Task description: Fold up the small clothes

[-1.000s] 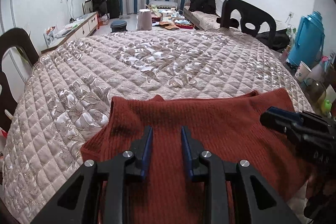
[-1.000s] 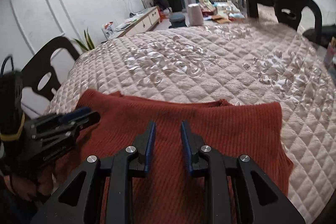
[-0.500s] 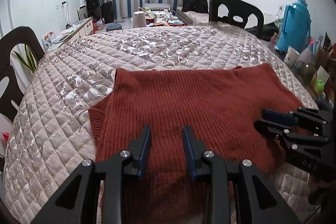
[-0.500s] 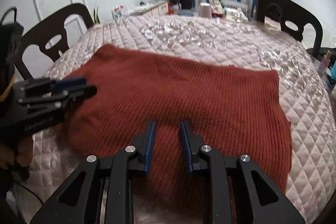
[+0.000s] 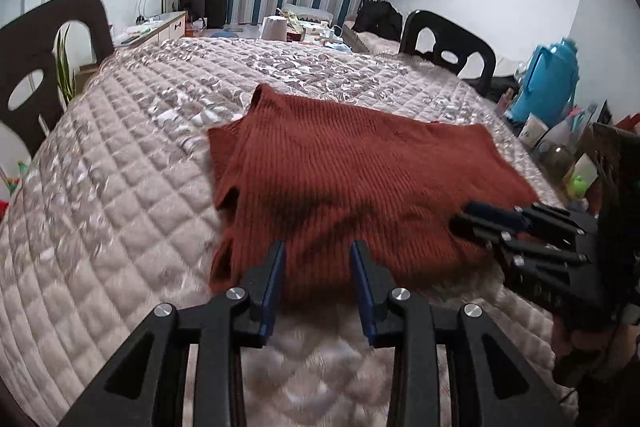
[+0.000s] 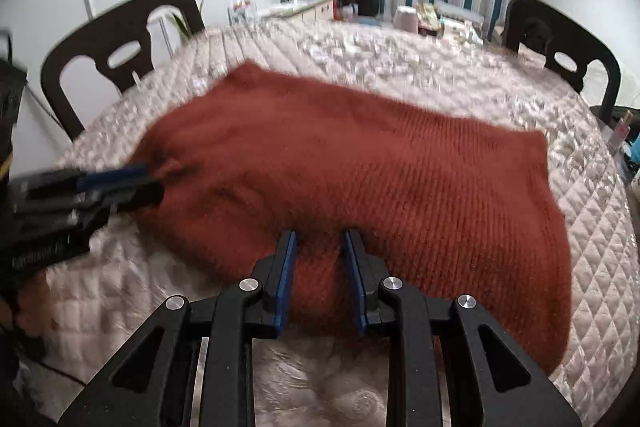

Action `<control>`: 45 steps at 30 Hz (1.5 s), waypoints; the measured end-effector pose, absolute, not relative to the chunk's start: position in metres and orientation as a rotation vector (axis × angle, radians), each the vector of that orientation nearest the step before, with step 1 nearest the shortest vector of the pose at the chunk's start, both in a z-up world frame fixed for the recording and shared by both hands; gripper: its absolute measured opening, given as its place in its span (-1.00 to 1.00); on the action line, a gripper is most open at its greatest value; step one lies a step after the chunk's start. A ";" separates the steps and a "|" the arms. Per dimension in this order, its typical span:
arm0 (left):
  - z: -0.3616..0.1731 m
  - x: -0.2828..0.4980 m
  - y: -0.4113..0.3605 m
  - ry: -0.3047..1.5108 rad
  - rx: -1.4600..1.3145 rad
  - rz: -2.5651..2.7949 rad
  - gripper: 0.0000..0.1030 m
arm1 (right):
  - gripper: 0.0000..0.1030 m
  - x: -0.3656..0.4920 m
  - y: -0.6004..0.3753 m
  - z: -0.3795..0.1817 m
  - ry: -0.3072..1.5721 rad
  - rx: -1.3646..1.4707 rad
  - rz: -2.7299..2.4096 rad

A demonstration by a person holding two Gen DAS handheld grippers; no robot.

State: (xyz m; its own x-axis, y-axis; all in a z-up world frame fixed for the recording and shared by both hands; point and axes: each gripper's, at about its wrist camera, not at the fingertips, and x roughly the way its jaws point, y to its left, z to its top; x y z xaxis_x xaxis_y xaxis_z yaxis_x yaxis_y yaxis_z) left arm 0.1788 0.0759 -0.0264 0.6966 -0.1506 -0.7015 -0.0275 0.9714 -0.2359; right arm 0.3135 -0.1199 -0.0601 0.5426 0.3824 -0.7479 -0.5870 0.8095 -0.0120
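Note:
A rust-red knit sweater (image 5: 352, 175) lies on the quilted table cover; it also shows in the right wrist view (image 6: 360, 163). My left gripper (image 5: 318, 247) is open and its fingertips straddle the sweater's near hem, with fabric between the blue pads. My right gripper (image 6: 320, 239) is open too, with the near hem bunched between its fingers. Each gripper shows in the other's view: the right one (image 5: 480, 219) at the sweater's right corner, the left one (image 6: 136, 183) at its left corner.
The beige quilted cover (image 5: 120, 187) spreads over the whole table. Black chairs (image 5: 36, 67) (image 5: 448, 43) stand around it. A blue thermos (image 5: 548, 87) and small bottles sit at the right edge. Striped curtains and room clutter lie beyond.
Both grippers have pulled back toward the near edge of the sweater, so more of it and the cover shows. The sweater has slid or been drawn along the table with them.

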 end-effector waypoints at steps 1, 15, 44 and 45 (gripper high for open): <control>-0.028 0.176 0.078 0.803 -0.262 -0.076 -0.29 | -0.51 0.312 -0.119 -0.058 0.799 -0.276 0.589; -0.053 0.165 0.104 0.834 -0.550 -0.104 -0.10 | -0.62 0.356 -0.090 -0.057 0.778 -0.278 0.510; -0.063 0.191 0.132 0.766 -0.739 -0.037 -0.65 | -0.63 0.333 -0.102 -0.054 0.792 -0.203 0.587; -0.060 0.191 0.131 0.765 -0.727 -0.040 -0.68 | -0.64 0.343 -0.098 -0.059 0.806 -0.208 0.573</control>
